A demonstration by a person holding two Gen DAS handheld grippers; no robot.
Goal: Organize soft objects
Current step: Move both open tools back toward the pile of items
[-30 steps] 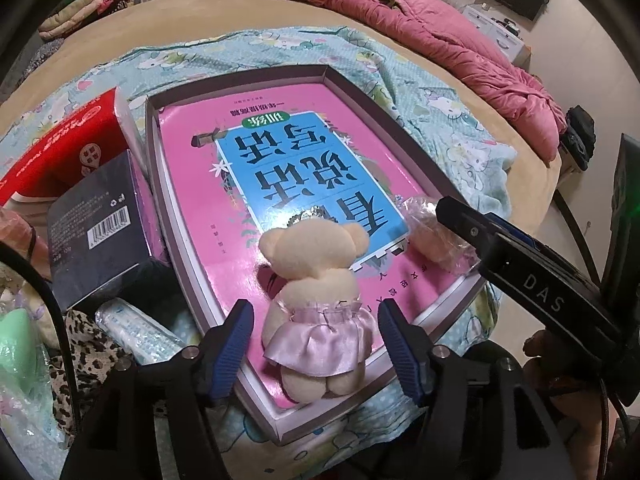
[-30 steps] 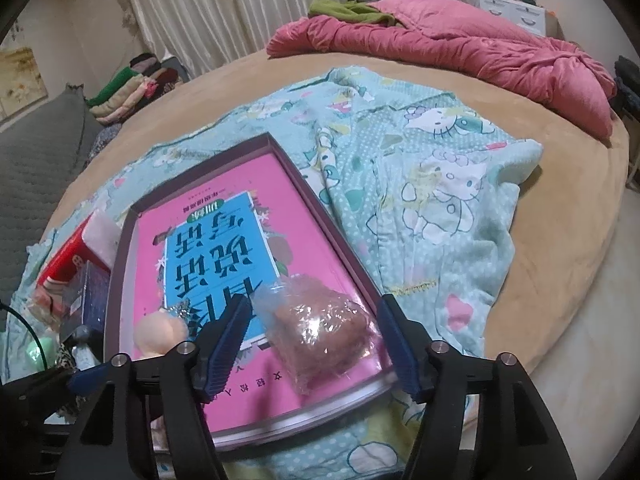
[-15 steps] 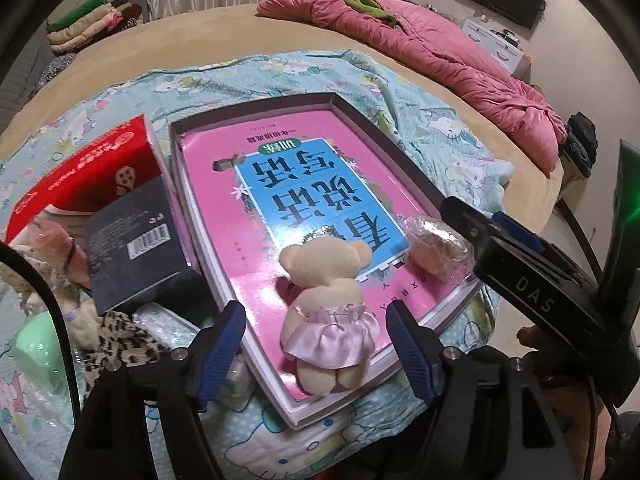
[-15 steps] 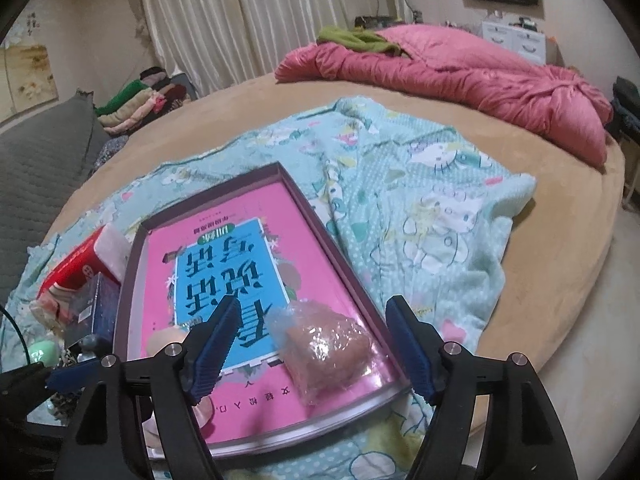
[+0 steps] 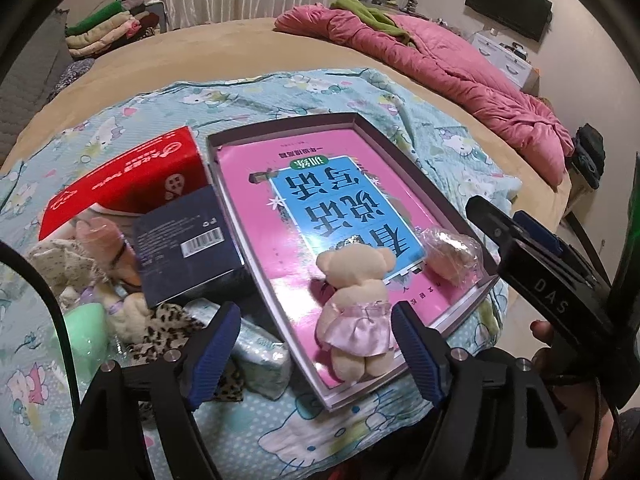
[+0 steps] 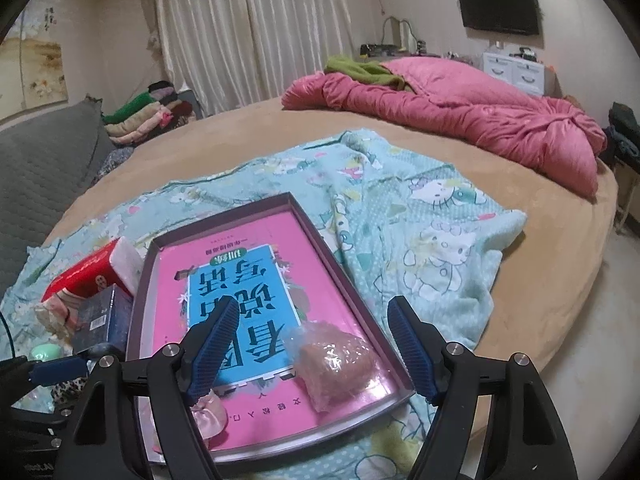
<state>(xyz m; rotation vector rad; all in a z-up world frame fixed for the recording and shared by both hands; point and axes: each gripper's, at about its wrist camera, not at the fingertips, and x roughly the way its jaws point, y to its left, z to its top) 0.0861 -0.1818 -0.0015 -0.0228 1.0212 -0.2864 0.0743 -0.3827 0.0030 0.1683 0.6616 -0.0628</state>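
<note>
A beige teddy bear [image 5: 356,312] in a pink skirt lies face down at the near end of a shallow box tray [image 5: 280,130] that holds a pink book. My left gripper [image 5: 316,314] hovers above the bear. Its jaws are opening, well clear of the bear's sides. A brown soft toy in clear plastic [image 6: 336,364] lies in the tray's near right corner. My right gripper [image 6: 313,308] hangs open above it without touching. The bear's skirt [image 6: 208,408] shows behind the right gripper's left finger. The wrapped toy [image 5: 452,252] also shows in the left wrist view.
A red tissue pack [image 5: 128,176] and a dark box [image 5: 188,244] sit left of the tray. Below them lie a green object [image 5: 84,332], leopard cloth [image 5: 160,332] and a wrapped pack [image 5: 260,356]. A cartoon blanket [image 6: 420,220] covers the round bed; a pink quilt [image 6: 460,108] lies behind.
Both grippers have risen and drawn back from the tray, and their jaws stand wider. The bear and the wrapped toy lie where they were.
</note>
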